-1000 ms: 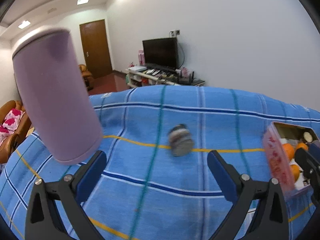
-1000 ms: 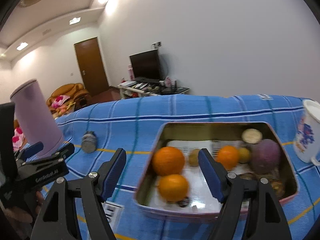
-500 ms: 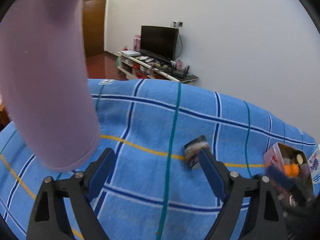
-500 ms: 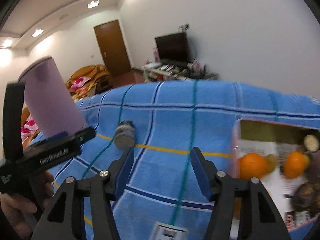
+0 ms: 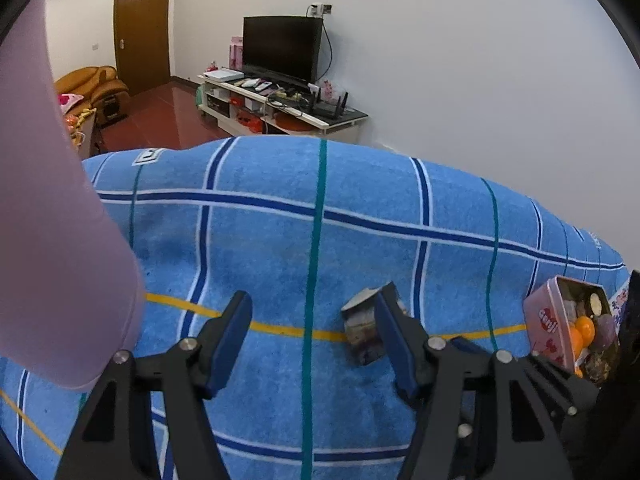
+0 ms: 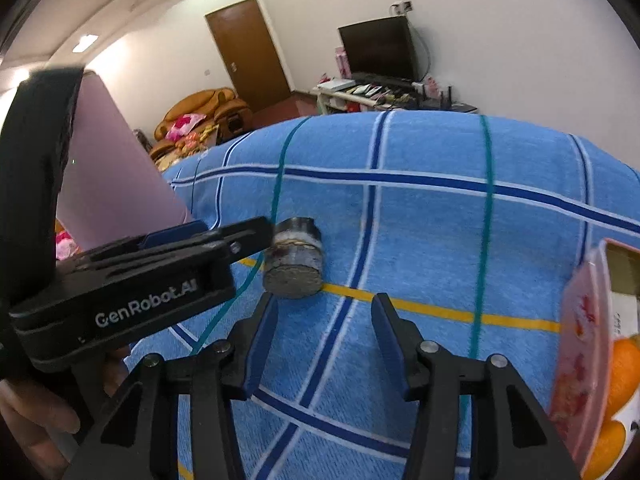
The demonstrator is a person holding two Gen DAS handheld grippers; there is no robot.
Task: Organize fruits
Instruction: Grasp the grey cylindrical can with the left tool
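The left gripper, jaws wide, half hides a blurry small jar at lower centre. The right gripper gapes too; the pink tin of oranges is cut off at right.

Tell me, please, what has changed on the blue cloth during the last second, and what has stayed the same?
Both claws swung left, away from the pink tin toward the small dark jar lying on its side. The left claw came up close to the jar, its right finger now in front of it. The right claw left the tin's oranges and now faces the jar. Nothing was grasped; both remain open. Jar, tin and purple cup kept their places.
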